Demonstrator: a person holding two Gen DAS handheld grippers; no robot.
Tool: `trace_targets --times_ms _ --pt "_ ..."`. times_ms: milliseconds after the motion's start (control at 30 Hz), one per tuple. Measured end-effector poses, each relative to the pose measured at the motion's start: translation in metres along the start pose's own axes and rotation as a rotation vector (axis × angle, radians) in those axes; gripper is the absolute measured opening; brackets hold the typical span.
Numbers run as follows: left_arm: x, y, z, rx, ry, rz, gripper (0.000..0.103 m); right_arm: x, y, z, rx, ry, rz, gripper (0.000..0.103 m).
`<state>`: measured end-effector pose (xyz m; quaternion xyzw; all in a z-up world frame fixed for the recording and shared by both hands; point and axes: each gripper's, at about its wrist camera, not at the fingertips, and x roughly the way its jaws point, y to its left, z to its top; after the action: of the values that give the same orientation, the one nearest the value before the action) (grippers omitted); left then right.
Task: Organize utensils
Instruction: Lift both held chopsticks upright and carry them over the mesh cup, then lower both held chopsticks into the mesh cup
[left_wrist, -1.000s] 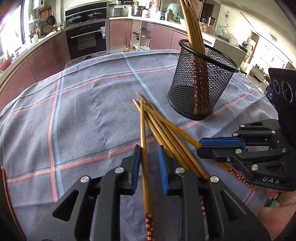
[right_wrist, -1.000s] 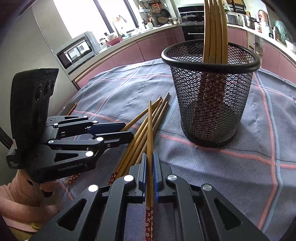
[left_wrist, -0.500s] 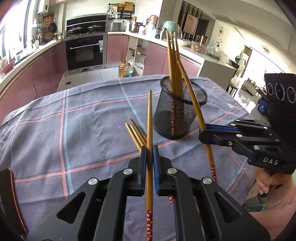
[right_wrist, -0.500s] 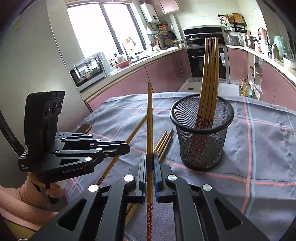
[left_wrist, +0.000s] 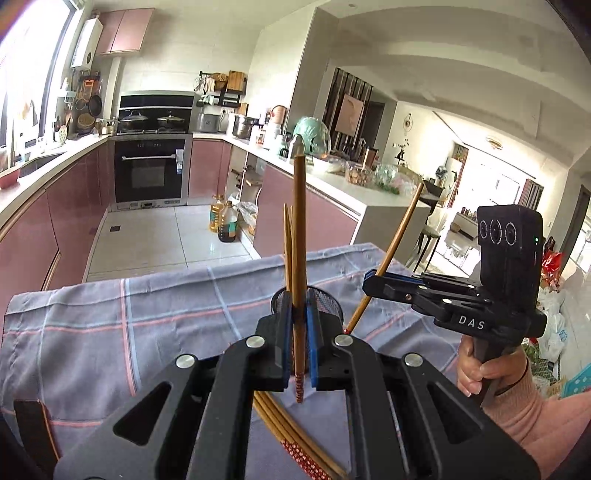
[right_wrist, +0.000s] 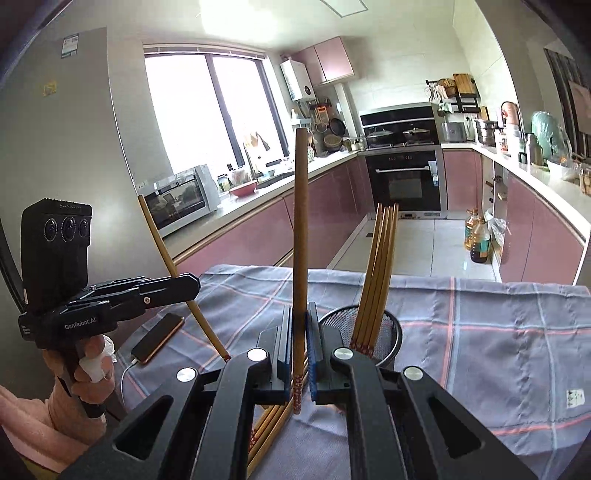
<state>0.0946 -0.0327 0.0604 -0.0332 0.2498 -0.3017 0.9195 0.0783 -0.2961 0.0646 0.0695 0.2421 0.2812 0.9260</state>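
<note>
Your left gripper (left_wrist: 298, 332): clamped on one upright chopstick (left_wrist: 299, 258).
Your right gripper (right_wrist: 300, 339): pinching another chopstick (right_wrist: 300, 240).
Mesh holder (right_wrist: 388, 328): just ahead-right of it.
Loose chopsticks (right_wrist: 269, 424): below its fingers.

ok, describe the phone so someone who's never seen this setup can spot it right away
Start at the checked tablecloth in the right wrist view and go to its left edge, left of the mesh cup of chopsticks. The phone lies flat there below the left gripper. It is the only dark slab with an orange rim, and a white cable is plugged into its near end.
</note>
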Motion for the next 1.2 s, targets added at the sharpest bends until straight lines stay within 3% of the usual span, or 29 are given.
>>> trace_targets --times_ms 167,367,767,933,1200 --pt "0.008 -0.01 0.031 0.01 -0.069 -0.012 0.007 -0.004 -0.009 0.023 -0.008 -0.05 -0.027 0.006" --pt "0.027 -0.022 0.05 0.039 -0.095 0.002 0.007 -0.004 -0.016 0.035 -0.023 -0.08 -0.069 0.006" --pt "0.08 -0.022 0.037 0.078 0.05 0.051 0.007 0.012 -0.031 0.036 0.011 -0.094 -0.094 0.006" --pt "0.091 -0.02 0.031 0.094 0.097 0.047 0.007 0.026 -0.033 0.031 0.011 -0.033 -0.099 0.006" --pt "0.116 -0.004 0.02 0.078 0.202 0.028 0.008 0.06 -0.039 0.012 0.03 0.168 -0.103 0.006"
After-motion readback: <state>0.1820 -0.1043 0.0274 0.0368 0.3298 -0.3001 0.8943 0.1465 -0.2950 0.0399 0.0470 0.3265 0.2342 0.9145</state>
